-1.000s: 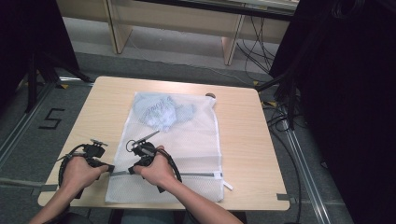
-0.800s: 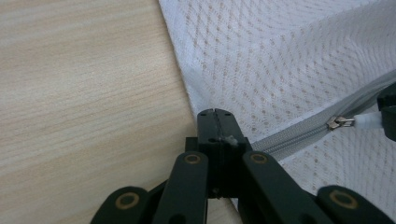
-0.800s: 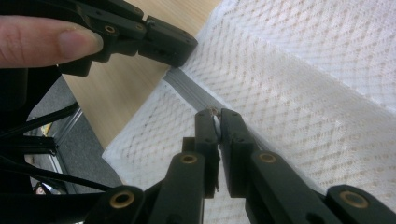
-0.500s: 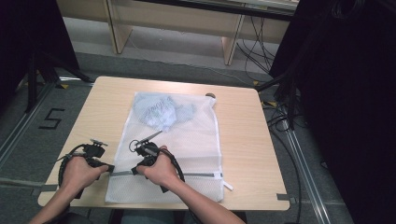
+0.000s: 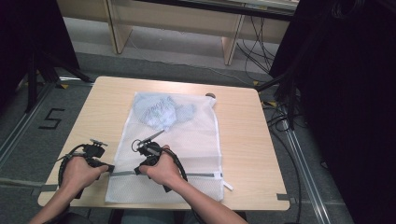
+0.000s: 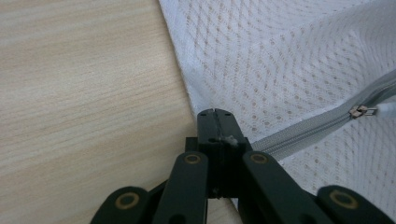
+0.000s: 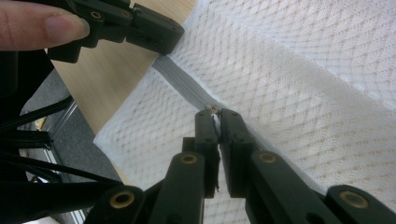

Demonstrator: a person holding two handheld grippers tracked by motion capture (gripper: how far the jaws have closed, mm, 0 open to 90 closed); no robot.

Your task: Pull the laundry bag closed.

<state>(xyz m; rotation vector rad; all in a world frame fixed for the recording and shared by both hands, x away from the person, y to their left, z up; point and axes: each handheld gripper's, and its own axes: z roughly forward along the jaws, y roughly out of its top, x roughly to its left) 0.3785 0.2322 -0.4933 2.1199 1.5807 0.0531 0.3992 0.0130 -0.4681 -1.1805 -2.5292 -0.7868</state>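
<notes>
A white mesh laundry bag [image 5: 191, 140] lies flat on the wooden table [image 5: 243, 140], with a light blue garment [image 5: 161, 111] bunched inside its far end. A grey zipper [image 5: 201, 175] runs across the bag's near end. My left gripper [image 5: 111, 168] [image 6: 215, 115] is shut on the bag's left edge where the zipper [image 6: 299, 135] ends. A short way along it, the right gripper [image 5: 137, 171] [image 7: 214, 115] is shut on the white pull at the zipper slider [image 6: 363, 111]. The left gripper [image 7: 154, 32] lies close by in the right gripper view.
A white tab [image 5: 228, 185] sticks out at the zipper's right end. The table's front edge [image 5: 163, 205] is just below both hands. Bare wood lies left and right of the bag. Dark stands and cables [image 5: 280, 112] flank the table on the floor.
</notes>
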